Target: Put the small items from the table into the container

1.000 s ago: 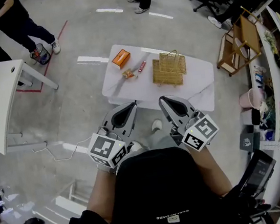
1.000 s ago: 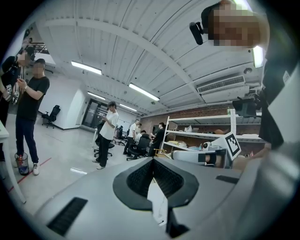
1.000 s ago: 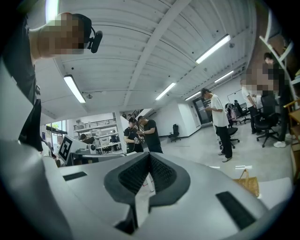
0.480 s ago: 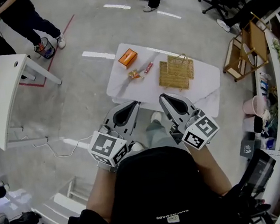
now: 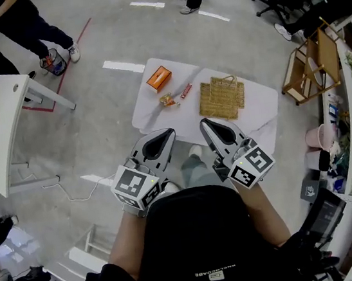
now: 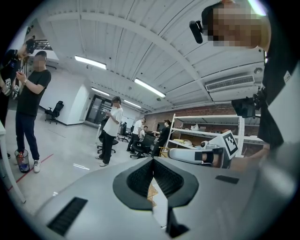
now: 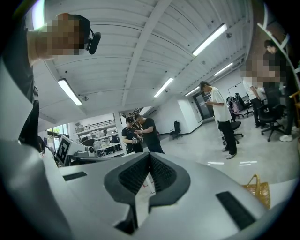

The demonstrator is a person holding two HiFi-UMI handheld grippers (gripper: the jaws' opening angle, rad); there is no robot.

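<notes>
Head view, from the left: one orange box (image 5: 159, 78) lies on the white table (image 5: 258, 120), well ahead of the fingertips of the left gripper (image 5: 164, 135). Just right of the box lie one small crinkled wrapper (image 5: 169, 99) and one red stick-shaped item (image 5: 185, 90), both ahead of the gap between the two grippers. One woven basket (image 5: 221, 98) sits further right, ahead of the fingertips of the right gripper (image 5: 208, 125) and well apart from them. That makes three small items, all outside the basket.

Both grippers are held side by side close to the person's chest and short of the table. They point forward at about level, with the marker cubes nearest the body. Each gripper's own view shows its jaws pressed together with nothing between them.
</notes>
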